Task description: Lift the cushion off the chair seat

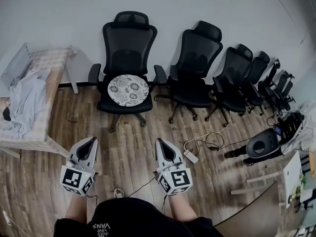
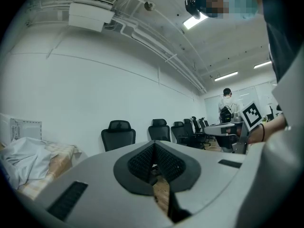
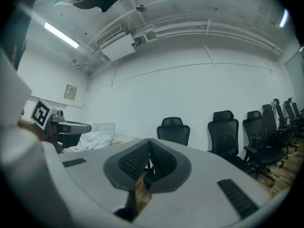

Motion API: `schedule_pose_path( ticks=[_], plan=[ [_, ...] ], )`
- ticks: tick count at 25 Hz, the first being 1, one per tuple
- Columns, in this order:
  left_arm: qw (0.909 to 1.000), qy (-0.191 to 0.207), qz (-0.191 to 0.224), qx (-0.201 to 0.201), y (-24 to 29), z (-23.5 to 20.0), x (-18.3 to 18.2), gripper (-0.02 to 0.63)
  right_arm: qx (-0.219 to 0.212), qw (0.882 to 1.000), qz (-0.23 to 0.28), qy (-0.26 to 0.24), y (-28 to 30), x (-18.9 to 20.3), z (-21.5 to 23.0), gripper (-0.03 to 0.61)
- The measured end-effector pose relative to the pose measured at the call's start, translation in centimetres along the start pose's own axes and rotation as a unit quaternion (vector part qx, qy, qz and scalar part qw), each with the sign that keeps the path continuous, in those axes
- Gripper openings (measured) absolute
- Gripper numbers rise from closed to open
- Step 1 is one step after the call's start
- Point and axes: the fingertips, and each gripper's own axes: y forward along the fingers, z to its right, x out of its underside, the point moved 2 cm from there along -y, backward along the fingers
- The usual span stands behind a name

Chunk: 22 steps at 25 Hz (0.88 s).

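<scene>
A round white cushion [image 1: 128, 89] with a dark floral print lies on the seat of the leftmost black office chair [image 1: 127, 38] by the wall. My left gripper [image 1: 91, 143] and right gripper [image 1: 161, 144] are held side by side over the wood floor, well short of the chair, both pointing toward it. Both are shut with nothing between the jaws. In the left gripper view the chair [image 2: 118, 134] shows beyond the shut left gripper [image 2: 154, 148]. The right gripper view shows the same chair [image 3: 174, 130] beyond the shut right gripper [image 3: 149, 156]. The cushion is hidden in both gripper views.
More black chairs [image 1: 200, 63] stand in a row to the right along the wall. A table with crumpled cloth [image 1: 27, 95] sits at the left. A power strip and cable [image 1: 191, 155] lie on the floor right of my grippers. A person [image 2: 227, 107] stands far off.
</scene>
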Motion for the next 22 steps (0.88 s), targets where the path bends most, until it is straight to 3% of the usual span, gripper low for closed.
schedule_pose_path(
  ticks=[11, 22],
  plan=[
    [0.9998, -0.008, -0.012, 0.013, 3.2, -3.6, 1.1, 0.011, 0.019, 1.0, -0.012, 0.007, 4.1, 0.9, 0.5, 0.017],
    [0.9997, -0.014, -0.019, 0.003, 9.4, -5.7, 0.9, 0.011, 0.006, 1.0, -0.023, 0.005, 9.8, 0.8, 4.9, 0.017]
  ],
)
